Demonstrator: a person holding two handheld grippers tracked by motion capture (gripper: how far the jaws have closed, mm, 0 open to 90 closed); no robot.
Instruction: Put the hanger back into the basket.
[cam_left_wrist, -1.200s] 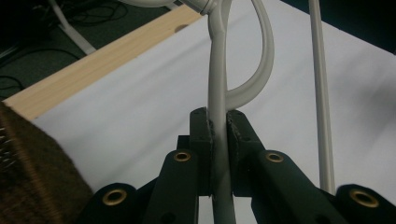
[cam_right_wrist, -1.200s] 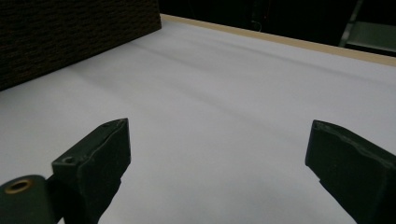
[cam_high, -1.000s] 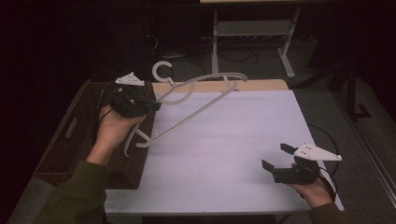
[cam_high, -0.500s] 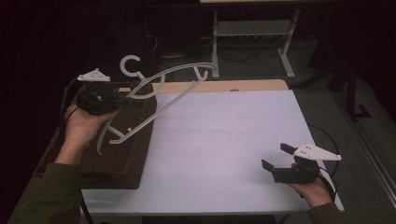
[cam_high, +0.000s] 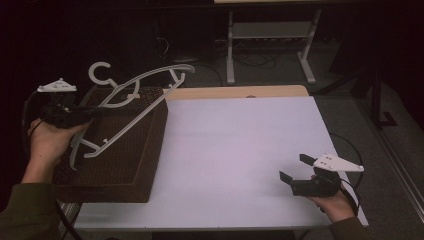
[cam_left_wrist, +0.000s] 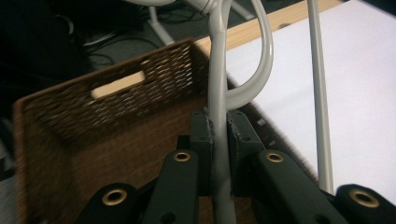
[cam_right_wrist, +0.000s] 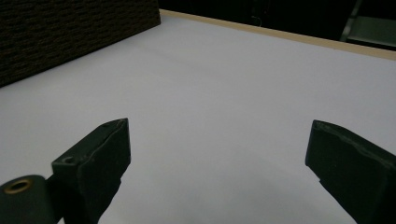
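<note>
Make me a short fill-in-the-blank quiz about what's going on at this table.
1. The left gripper is shut on a white ____.
2. That hanger is held above a brown woven ____.
3. The right gripper has its jaws ____ and holds nothing.

Missing words: hanger; basket; open

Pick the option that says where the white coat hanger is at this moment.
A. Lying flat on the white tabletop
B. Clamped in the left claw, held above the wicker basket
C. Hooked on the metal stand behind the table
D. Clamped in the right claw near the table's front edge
B: the left claw is shut on a bar of the white coat hanger, which hangs over the brown wicker basket.
</note>
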